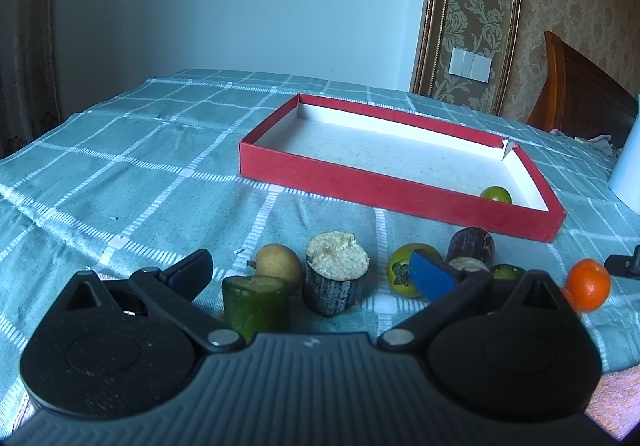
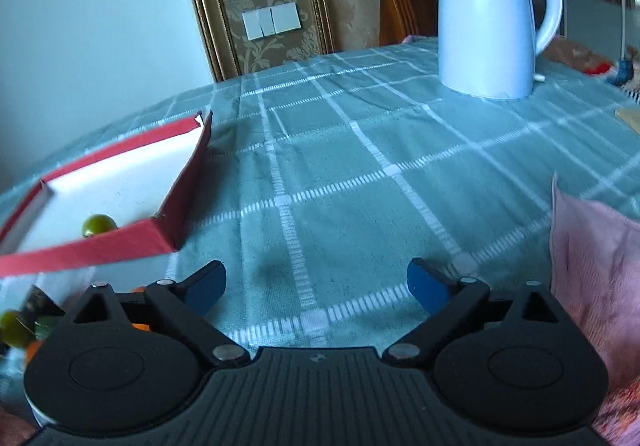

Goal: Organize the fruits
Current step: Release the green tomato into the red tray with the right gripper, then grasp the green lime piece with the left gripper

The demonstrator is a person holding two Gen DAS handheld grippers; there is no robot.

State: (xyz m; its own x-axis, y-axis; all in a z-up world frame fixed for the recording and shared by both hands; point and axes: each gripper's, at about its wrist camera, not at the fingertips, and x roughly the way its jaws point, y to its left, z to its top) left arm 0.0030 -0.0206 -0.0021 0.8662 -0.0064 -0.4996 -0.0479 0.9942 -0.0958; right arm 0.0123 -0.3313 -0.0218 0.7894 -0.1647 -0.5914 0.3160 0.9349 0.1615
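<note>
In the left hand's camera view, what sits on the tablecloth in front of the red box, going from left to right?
Green cut chunk → yellow pear-like fruit → dark-skinned cut stalk piece with a pale top → green round fruit → orange fruit. The pieces behind the blue finger pad overlap, so they are left out.

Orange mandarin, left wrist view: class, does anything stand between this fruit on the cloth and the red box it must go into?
Nothing visible does. The mandarin sits on the tablecloth near the red box's right corner, with only bare cloth and the box's low wall between.
</note>
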